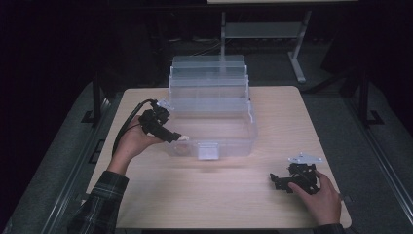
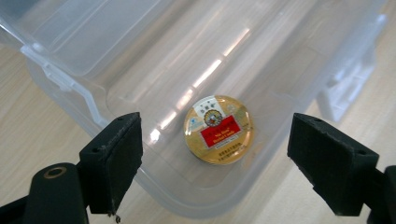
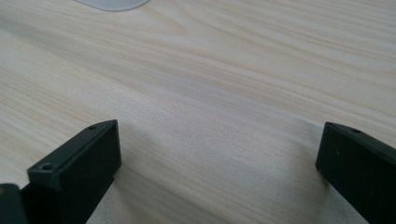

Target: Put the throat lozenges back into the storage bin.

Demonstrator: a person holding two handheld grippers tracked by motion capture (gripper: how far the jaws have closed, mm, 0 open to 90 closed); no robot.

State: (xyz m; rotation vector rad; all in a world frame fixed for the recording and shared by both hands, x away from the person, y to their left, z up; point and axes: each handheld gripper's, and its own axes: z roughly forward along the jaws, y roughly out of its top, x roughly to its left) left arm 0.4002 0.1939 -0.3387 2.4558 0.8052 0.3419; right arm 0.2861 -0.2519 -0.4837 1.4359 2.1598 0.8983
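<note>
A clear plastic storage box (image 1: 214, 124) with stepped trays swung open stands mid-table. Inside its bottom compartment (image 2: 140, 79) lies a small round gold tin (image 2: 218, 129) with a red label, flat on the box floor. My left gripper (image 1: 171, 136) hovers at the box's left front corner, open, with the tin lying beyond and between its jaws, apart from both. My right gripper (image 1: 278, 182) rests low over the bare wood at the front right of the table, open and holding nothing.
The light wooden table (image 1: 234, 195) has free room in front of and to the right of the box. The box latch (image 1: 208, 150) faces the front edge. A metal desk frame (image 1: 292, 44) stands beyond the table in the dark.
</note>
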